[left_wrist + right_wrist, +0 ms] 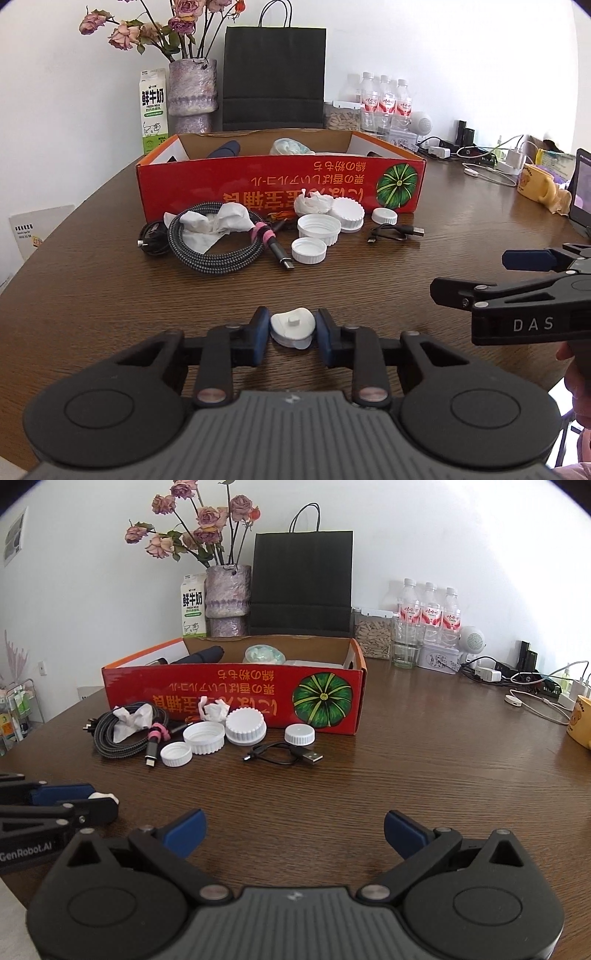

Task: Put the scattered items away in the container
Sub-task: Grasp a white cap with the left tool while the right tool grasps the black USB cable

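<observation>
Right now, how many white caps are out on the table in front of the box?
4: smallest cap nearest, open ribbed cap behind it, large ribbed cap by the red box, small cap rightmost. Tissues might hide others.

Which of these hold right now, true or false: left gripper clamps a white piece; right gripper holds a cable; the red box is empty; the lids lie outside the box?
1. The left gripper clamps a small white piece. True.
2. The right gripper holds a cable. False: its jaws stand open with nothing between them.
3. The red box is empty. False: a dark blue item and a pale bundle lie inside.
4. The white lids lie on the table, outside the box. True.
</observation>
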The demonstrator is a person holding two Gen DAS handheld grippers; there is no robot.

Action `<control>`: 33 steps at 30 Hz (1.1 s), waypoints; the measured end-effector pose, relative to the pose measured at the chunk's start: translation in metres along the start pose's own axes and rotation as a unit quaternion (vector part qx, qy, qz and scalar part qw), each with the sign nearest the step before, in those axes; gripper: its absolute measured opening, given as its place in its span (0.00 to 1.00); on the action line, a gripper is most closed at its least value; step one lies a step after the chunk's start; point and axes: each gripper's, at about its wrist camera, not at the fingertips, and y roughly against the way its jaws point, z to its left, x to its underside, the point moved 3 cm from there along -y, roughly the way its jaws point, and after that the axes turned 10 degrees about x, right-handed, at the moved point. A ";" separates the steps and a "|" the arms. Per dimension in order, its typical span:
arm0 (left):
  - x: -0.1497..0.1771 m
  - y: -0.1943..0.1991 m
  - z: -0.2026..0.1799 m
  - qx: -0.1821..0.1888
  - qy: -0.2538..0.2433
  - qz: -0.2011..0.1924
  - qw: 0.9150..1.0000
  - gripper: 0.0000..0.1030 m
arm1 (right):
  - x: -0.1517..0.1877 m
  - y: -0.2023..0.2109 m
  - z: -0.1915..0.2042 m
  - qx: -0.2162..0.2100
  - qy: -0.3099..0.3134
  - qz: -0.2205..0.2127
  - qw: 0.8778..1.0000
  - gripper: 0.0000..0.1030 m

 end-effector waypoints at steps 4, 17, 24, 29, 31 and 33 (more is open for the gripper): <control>0.000 0.001 0.001 -0.002 0.004 -0.004 1.000 0.27 | 0.000 0.000 0.001 -0.001 0.001 0.001 1.000 1.00; -0.020 0.008 0.025 -0.036 0.016 -0.040 0.998 0.27 | -0.024 -0.017 0.011 0.012 0.047 -0.013 0.999 1.00; -0.030 0.006 0.039 -0.051 0.025 -0.051 0.997 0.27 | -0.048 -0.051 0.015 -0.005 0.052 0.020 0.998 1.00; -0.033 0.004 0.044 -0.053 0.031 -0.051 0.997 0.27 | -0.058 -0.075 0.021 -0.011 0.041 0.038 0.998 0.96; -0.032 0.004 0.046 -0.054 0.032 -0.049 0.997 0.27 | -0.060 -0.084 0.022 -0.011 0.040 0.047 0.998 0.89; -0.031 0.003 0.048 -0.055 0.035 -0.048 0.997 0.27 | -0.060 -0.091 0.022 -0.012 0.040 0.060 0.997 0.78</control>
